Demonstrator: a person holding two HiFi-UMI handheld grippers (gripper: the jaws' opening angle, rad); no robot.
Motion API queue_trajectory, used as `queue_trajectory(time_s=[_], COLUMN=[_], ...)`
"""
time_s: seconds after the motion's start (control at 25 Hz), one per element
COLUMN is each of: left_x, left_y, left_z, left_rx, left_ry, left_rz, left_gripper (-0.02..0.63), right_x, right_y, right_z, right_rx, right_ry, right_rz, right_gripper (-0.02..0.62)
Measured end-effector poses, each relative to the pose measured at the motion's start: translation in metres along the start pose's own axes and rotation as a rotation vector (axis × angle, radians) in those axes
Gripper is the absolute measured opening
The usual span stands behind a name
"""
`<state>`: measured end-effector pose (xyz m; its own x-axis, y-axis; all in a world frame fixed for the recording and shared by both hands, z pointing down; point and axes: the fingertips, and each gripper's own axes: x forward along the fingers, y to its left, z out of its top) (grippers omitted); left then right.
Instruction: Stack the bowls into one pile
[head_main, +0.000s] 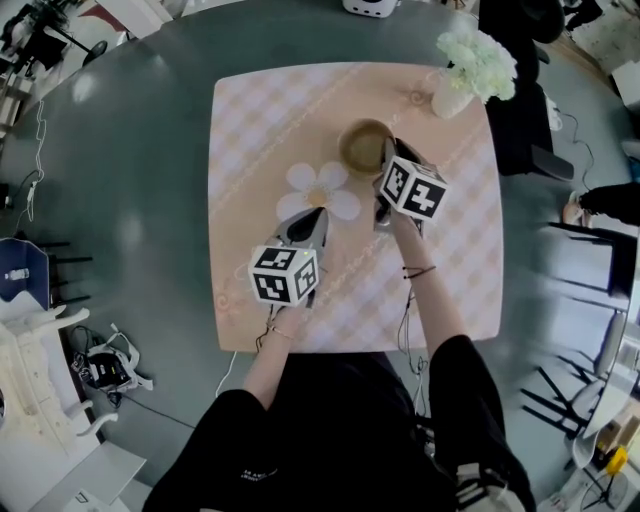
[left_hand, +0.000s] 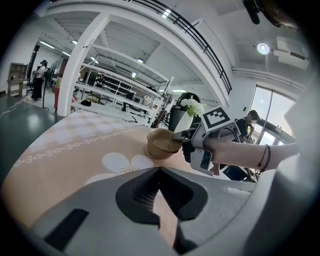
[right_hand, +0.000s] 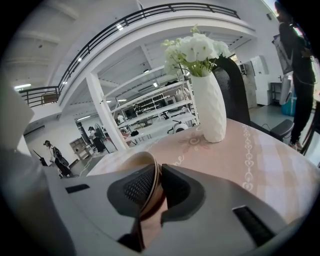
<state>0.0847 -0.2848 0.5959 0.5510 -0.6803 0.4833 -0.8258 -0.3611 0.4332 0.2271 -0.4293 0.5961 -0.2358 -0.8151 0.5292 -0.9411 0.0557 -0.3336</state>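
Left gripper (head_main: 318, 213) nearest: jaws closed tip to tip, empty, at the flower print (head_main: 322, 185). Right gripper (right_hand: 159, 172) pinches the right rim of the bowl stack (head_main: 362, 148), which sits mid-far on the checked cloth (head_main: 250, 120). Vase (head_main: 452, 97) far right.

No legible text, number, brand name or sign is present in any view. The marker cube (head_main: 284, 275) of the left gripper (head_main: 312, 218) and the marker cube (head_main: 413, 190) of the right gripper (head_main: 388, 152) carry black-and-white square patterns only, without characters. A small pale print on the person's black shirt (head_main: 258, 472) is too small to read.
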Motion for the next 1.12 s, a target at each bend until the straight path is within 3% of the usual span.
queue_trajectory(time_s=[0.36, 0.6, 0.68, 0.92, 1.12], left_x=[-0.001, -0.006, -0.009, -0.021, -0.039], left_y=[-0.001, -0.007, -0.010, -0.016, -0.024], left_z=[-0.003, -0.003, -0.002, 0.004, 0.017], left_rx=[-0.002, 0.008, 0.020, 0.028, 0.047], left_ry=[0.003, -0.003, -0.008, -0.045, -0.101], left_rz=[0.009, 0.003, 0.000, 0.012, 0.014], left_gripper=[-0.003, -0.003, -0.003, -0.003, -0.003], right_x=[0.006, 0.008, 0.005, -0.014, -0.043], right_y=[0.003, 0.000, -0.002, -0.002, -0.005], right_z=[-0.004, -0.011, -0.009, -0.001, 0.002], right_rx=[-0.092, -0.147, -0.141, -0.084, -0.013], right_ry=[0.010, 0.045, 0.036, 0.000, -0.032], right_rz=[0.022, 0.030, 0.027, 0.047, 0.097], right_gripper=[0.029, 0.082, 0.114, 0.120, 0.041])
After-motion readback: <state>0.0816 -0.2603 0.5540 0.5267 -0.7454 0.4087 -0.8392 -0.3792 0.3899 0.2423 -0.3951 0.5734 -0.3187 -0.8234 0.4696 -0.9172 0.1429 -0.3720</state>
